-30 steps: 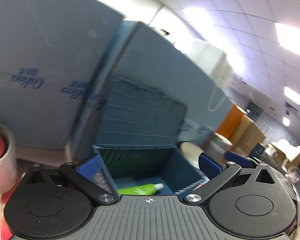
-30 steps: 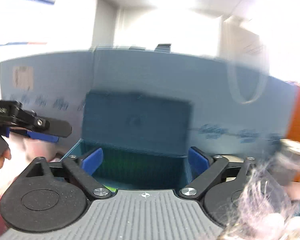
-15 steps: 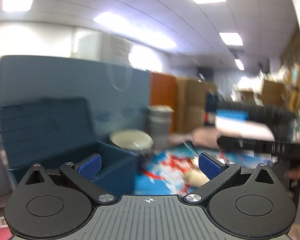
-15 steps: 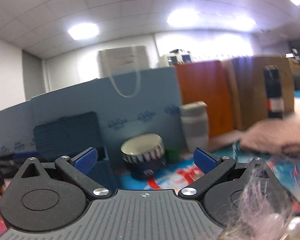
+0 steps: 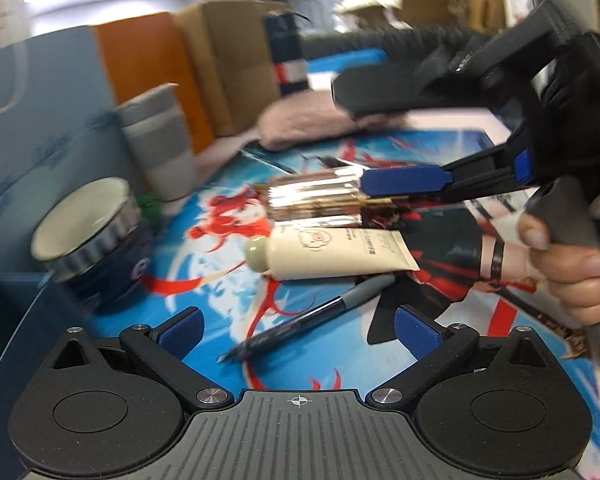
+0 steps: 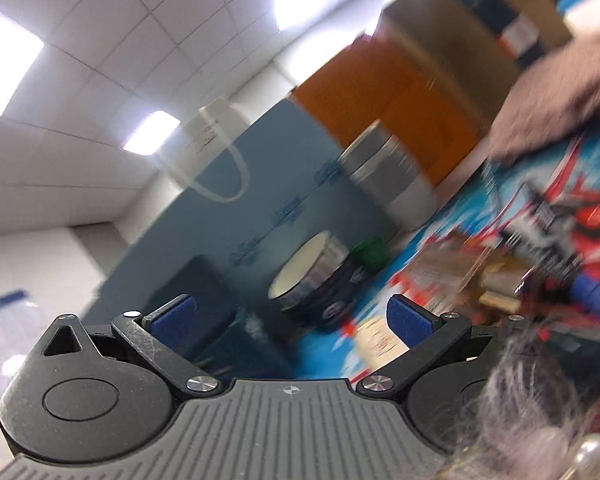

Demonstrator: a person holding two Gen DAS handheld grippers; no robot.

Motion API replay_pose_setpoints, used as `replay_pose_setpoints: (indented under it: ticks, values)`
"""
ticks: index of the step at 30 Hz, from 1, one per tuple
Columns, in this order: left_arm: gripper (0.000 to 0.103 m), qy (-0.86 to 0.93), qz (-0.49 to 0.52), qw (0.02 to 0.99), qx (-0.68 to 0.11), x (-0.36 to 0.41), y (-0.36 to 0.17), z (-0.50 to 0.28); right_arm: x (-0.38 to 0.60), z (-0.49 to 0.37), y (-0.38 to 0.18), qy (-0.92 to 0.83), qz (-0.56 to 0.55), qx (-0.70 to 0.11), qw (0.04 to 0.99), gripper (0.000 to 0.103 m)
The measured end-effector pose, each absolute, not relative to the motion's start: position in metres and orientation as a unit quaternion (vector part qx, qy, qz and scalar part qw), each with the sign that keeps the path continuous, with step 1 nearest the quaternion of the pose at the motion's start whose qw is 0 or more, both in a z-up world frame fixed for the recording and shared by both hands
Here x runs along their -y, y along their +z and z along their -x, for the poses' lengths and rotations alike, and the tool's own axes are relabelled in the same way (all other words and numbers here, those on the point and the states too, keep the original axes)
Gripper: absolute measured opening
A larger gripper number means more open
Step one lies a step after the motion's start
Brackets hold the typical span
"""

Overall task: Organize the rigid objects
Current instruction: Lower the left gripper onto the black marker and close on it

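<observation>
Left claw (image 5: 298,326) wide open, empty, over pen (image 5: 308,322) at lower centre; right claw (image 6: 288,316) wide open, empty; both likely positioned to gather loose items.

Both fisheye views are brightly and evenly lit from above by recessed ceiling panels (image 6: 8,60), which burn out to plain white in the right wrist view. Straight lines bow strongly toward the frame edges, and the corners fall to black. In the left wrist view the cream tube (image 5: 332,254) and the pen (image 5: 300,330) below it are fairly sharp, while the boxes (image 5: 236,64) far above the tube smear sideways. The right wrist view is tilted and heavily motion-blurred; only the hand-held gripper (image 6: 288,320) body stays crisp. The clear ridged item (image 5: 316,200) just above the tube shows glare streaks. Shadows on the surface are soft and faint.
</observation>
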State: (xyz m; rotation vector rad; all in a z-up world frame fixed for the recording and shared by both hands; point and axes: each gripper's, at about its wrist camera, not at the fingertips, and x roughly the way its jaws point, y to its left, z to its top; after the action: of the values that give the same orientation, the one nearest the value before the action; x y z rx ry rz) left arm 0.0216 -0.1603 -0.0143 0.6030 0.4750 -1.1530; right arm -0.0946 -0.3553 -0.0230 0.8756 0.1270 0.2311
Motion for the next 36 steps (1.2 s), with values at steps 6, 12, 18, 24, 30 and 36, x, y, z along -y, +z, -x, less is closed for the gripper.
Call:
replay_pose_setpoints:
  ticks: [6, 12, 18, 24, 30, 36]
  values:
    - [0.091, -0.573, -0.270, 0.724, -0.273, 0.183, -0.025, -0.048, 0.363, 0.077, -0.036, 0.191, -0.495, -0.102, 0.842, 0.103]
    - [0.074, -0.593, -0.239, 0.706, -0.304, 0.175, -0.025, -0.052, 0.372, 0.077, -0.048, 0.171, -0.548, -0.113, 0.811, 0.102]
    - [0.055, -0.600, -0.260, 0.686, -0.318, 0.160, -0.018, -0.034, 0.373, 0.086, -0.047, 0.128, -0.535, -0.097, 0.829, 0.102]
    - [0.016, -0.570, -0.237, 0.716, -0.325, 0.152, -0.016, -0.030, 0.374, 0.085, -0.050, 0.128, -0.533, -0.098, 0.831, 0.102]
    - [0.014, -0.540, -0.269, 0.735, -0.310, 0.150, -0.011, -0.015, 0.373, 0.084, -0.048, 0.128, -0.529, -0.100, 0.833, 0.102]
    - [0.013, -0.511, -0.286, 0.760, -0.281, 0.132, 0.010, -0.007, 0.373, 0.082, -0.047, 0.128, -0.523, -0.103, 0.836, 0.102]
